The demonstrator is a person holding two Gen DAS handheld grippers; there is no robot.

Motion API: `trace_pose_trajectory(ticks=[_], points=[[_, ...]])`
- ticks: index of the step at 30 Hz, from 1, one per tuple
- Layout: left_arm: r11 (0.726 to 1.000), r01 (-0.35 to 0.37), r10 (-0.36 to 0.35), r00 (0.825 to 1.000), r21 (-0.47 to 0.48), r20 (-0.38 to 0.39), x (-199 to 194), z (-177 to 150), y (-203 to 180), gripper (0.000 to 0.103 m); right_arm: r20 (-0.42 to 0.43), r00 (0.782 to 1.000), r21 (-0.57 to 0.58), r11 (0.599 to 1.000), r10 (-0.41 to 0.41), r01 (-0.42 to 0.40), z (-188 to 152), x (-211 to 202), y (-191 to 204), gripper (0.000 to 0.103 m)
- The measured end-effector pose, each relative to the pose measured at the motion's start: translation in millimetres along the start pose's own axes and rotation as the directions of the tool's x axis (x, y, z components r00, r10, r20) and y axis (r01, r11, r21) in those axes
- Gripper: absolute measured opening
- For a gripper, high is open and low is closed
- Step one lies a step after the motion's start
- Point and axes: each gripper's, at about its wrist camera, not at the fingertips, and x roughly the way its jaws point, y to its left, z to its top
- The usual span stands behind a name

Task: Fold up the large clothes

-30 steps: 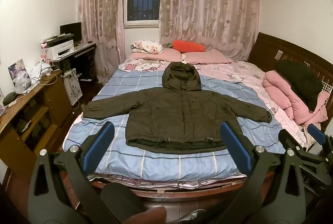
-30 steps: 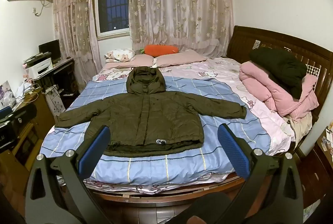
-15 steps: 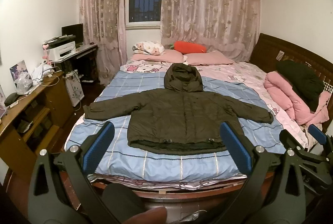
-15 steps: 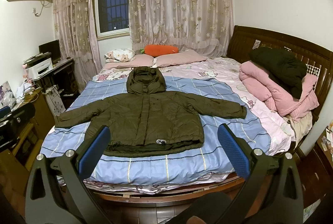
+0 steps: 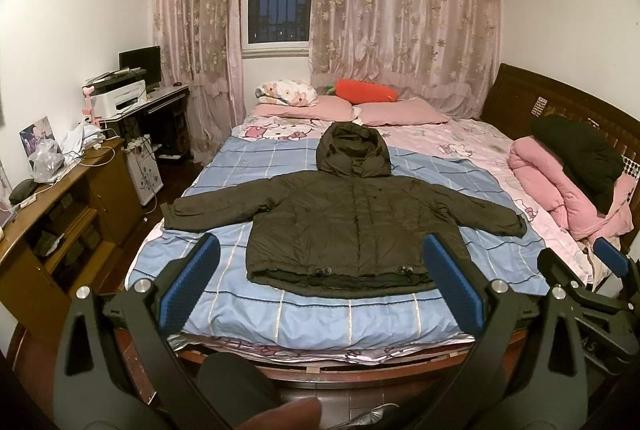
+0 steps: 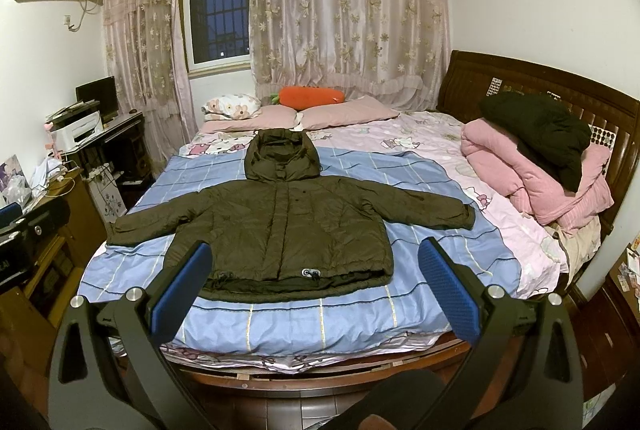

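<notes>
A dark olive hooded jacket (image 5: 352, 222) (image 6: 280, 226) lies flat on the bed, front up, both sleeves spread out sideways and the hood pointing toward the pillows. My left gripper (image 5: 320, 270) hangs open in front of the bed's foot, short of the jacket's hem, with nothing between its blue pads. My right gripper (image 6: 314, 270) is also open and empty, held at the same distance from the hem. In the left wrist view the right gripper (image 5: 600, 270) shows at the right edge.
The bed (image 5: 328, 314) has a blue checked cover. Pink pillows (image 5: 400, 110) lie at the far end. A pink quilt with a black garment (image 6: 536, 134) is piled on the right by the wooden headboard. A wooden desk (image 5: 60, 198) stands left of the bed.
Both grippers have risen and drifted slightly, so the jacket sits a bit lower in view. Both stay open; the jacket has not moved.
</notes>
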Motion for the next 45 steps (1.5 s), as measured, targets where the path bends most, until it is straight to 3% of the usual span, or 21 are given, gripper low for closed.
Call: trace_pose_trajectory(ticks=[45], points=[[1.000,-0.002,0.002,1.000,0.004,0.001,-2.8,1.1,-1.6,0.101,0.000,1.000,-0.005,1.000,0.000,0.000,-1.9,-1.4,3.7,0.102]])
